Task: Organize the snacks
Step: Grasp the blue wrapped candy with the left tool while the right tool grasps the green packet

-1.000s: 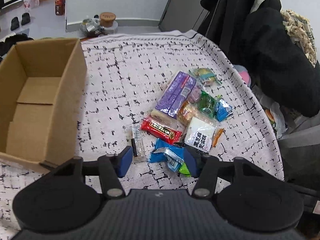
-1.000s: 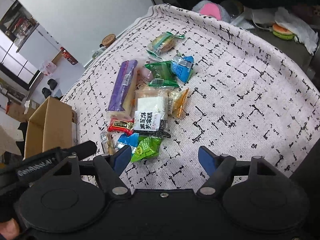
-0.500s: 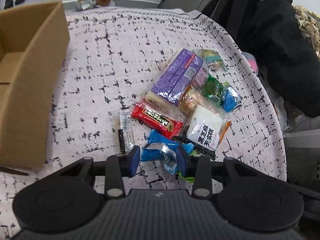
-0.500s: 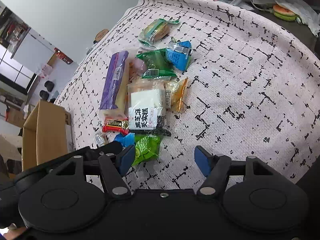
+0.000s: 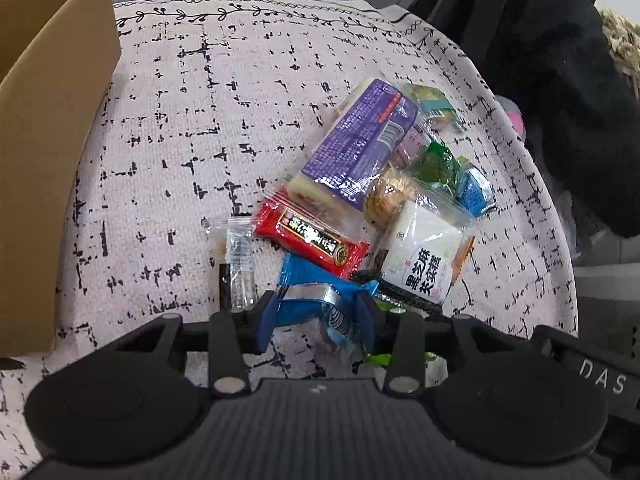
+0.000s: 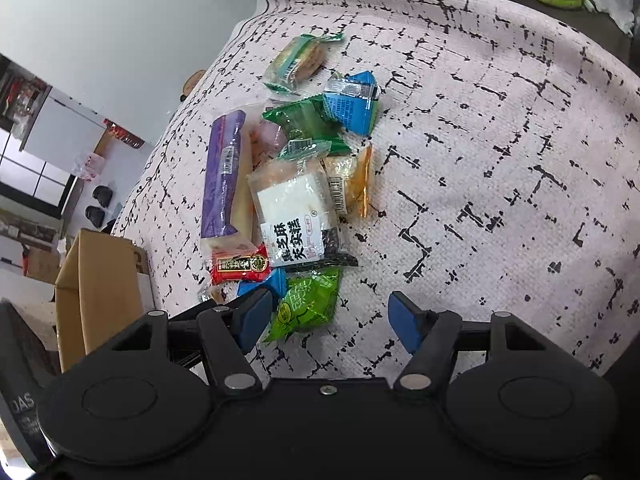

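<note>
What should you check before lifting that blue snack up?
1. Left gripper fingers either side of the crinkly blue foil snack packet: ok.
2. Squeezed firmly: cannot tell.
3. Red wrapped bar lying over the blue packet's far end, may drag: not ok.
4. Open brown cardboard box nearby, top open: ok.
5. Right gripper open, clear of the lift: ok.
6. Bright green snack bag separate from the blue packet: cannot tell.

Table under a pale tablecloth [image 5: 192, 120] with black dash grid. Cardboard box [image 5: 44, 152] at 9 o'clock in the left view. Snack pile [image 5: 372, 200] at centre toward 3 o'clock: purple pack [image 5: 360, 148], red bar [image 5: 312, 240], clear sachet [image 5: 240, 264], green packet [image 6: 308, 304].
</note>
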`<action>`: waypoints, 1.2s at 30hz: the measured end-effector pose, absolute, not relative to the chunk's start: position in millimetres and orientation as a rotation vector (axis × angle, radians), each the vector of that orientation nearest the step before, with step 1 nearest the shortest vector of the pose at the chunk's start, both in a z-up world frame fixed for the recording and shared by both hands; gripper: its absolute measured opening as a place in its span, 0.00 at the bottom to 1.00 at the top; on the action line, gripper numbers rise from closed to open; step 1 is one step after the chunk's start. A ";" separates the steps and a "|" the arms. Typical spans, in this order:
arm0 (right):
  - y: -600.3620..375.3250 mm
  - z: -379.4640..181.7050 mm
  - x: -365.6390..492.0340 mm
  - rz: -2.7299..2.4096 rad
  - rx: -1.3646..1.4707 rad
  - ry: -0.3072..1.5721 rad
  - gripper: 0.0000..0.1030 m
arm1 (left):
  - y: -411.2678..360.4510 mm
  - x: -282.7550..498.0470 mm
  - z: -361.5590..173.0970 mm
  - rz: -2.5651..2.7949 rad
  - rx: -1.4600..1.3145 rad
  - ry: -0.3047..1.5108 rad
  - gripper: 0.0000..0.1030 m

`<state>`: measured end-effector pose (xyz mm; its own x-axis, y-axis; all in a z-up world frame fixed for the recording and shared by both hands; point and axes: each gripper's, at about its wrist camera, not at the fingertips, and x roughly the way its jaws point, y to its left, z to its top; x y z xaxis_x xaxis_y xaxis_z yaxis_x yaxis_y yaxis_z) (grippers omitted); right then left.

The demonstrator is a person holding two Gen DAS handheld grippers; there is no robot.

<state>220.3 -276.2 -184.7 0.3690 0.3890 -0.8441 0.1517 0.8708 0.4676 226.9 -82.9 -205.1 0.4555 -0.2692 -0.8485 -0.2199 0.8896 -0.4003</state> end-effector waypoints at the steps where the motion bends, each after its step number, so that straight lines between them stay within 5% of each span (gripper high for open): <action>1: -276.3 -185.3 220.2 0.160 0.529 1.202 0.63 | -83.9 227.2 -206.2 -0.032 -0.498 1.105 0.40; 15: -265.4 -191.5 224.6 0.187 0.527 1.211 0.63 | -79.2 221.4 -199.3 -0.005 -0.492 1.076 0.22; 26: -254.0 -199.9 230.9 0.174 0.479 1.216 0.63 | -66.5 203.6 -176.6 0.029 -0.491 1.024 0.20; 29: -251.6 -200.3 229.8 0.204 0.469 1.215 0.45 | -63.9 200.5 -172.6 0.036 -0.490 1.018 0.20; 30: -251.1 -201.8 229.9 0.243 0.492 1.224 0.25 | -62.5 199.8 -170.8 0.038 -0.492 1.016 0.20; 31: -248.9 -200.6 229.1 0.258 0.482 1.224 0.20 | -61.3 199.1 -168.9 0.039 -0.493 1.011 0.20; 36: -249.8 -192.5 225.5 0.262 0.475 1.195 0.14 | -53.7 194.5 -156.6 0.024 -0.507 0.987 0.20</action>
<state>225.5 -249.8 -192.5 0.3536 0.4382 -0.8264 0.0528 0.8727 0.4853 194.5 -53.7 -156.6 0.5605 -0.2061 -0.8021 -0.2448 0.8840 -0.3983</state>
